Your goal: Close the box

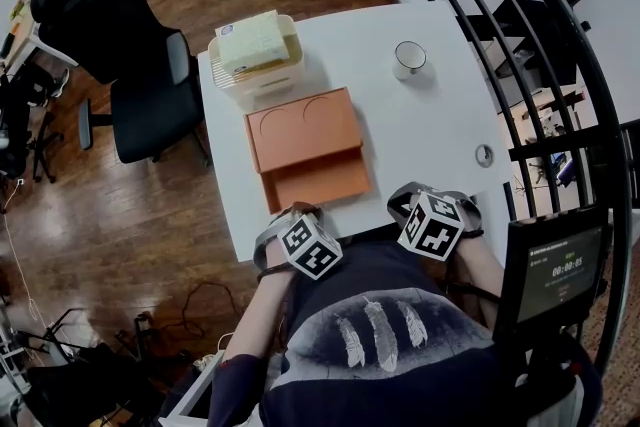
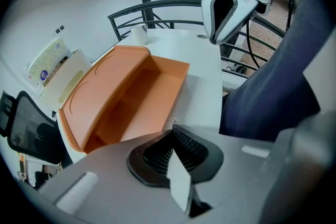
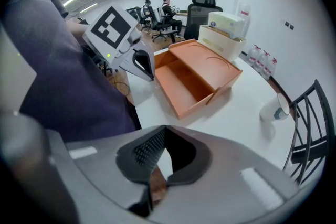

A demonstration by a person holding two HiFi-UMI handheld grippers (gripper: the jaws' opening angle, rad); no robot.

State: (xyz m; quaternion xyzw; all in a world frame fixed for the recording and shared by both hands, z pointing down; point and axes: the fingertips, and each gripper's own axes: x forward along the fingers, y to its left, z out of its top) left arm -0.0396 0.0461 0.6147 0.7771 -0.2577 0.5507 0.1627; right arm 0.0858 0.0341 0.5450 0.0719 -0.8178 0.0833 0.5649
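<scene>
Find the orange box (image 1: 312,177) open at mid-frame on the white counter (image 1: 430,125), lid (image 1: 303,123) leaning back toward the upper edge. Expect light, stiff walls, likely to slide when pushed; take the lid by its far rim. Note left gripper (image 2: 172,129) and right gripper (image 3: 164,129) at bottom frame, fingers (image 2: 157,157) together on nothing.

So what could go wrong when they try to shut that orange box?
1. The lid lies wide open, with the white basket close behind it. A gripper reaching under its far edge might knock the basket.
2. The left gripper and right gripper sit at the near edge of the table, jaws together. Pushing the box with one alone could slide it rather than fold the lid.
</scene>
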